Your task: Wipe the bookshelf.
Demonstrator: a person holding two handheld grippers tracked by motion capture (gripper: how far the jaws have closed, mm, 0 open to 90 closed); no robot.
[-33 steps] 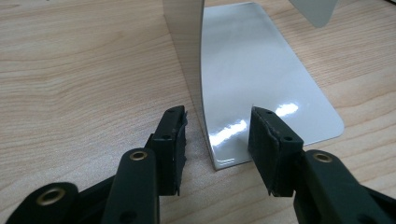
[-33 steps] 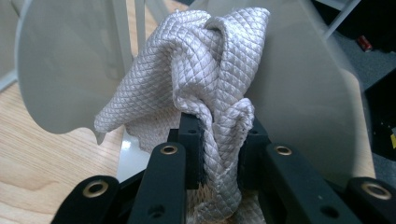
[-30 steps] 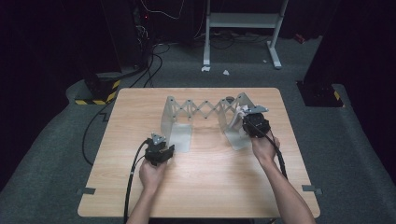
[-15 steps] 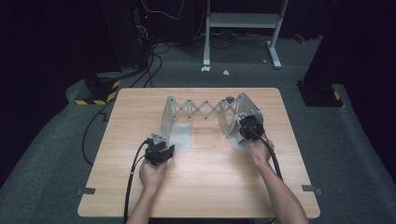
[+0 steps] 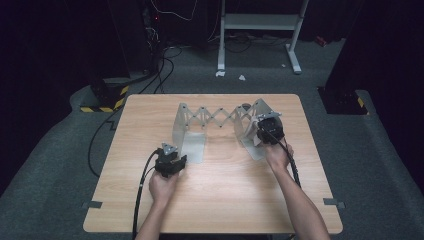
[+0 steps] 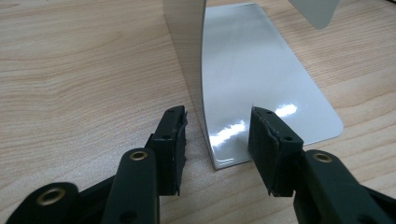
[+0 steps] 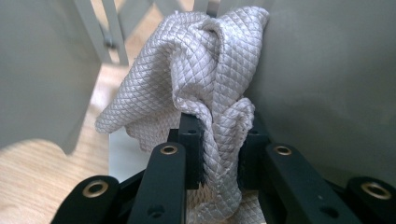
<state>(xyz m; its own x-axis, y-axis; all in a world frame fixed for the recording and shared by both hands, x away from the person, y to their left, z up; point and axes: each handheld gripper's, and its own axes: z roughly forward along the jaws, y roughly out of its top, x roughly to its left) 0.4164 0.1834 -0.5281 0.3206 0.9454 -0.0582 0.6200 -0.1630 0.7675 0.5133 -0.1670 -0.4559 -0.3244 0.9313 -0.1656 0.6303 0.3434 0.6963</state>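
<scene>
- the right gripper is clamped on a bunched grey quilted cloth — the wad rises ahead of its jaws and leans against the upright metal plate just to their right, which looks like wiping that end panel of the rack.
- in the high view the same right gripper sits low against the right end panel of the extendable metal rack, the hand behind it; the cloth is pinched into a pad so that the jaws can press fabric, not plastic, onto the metal.
- the left gripper has its jaws parted with nothing between the pads; they straddle the near corner of the rack's shiny base plate, which lies flat on the wooden table just ahead.
- in the high view the left gripper rests at the near edge of the left foot — probably stationed there to steady the rack against the push from the other side, though it isn't touching it yet as far as i can tell.
- the scissor lattice between the two end plates is partly stretched, well ahead of both grippers.
</scene>
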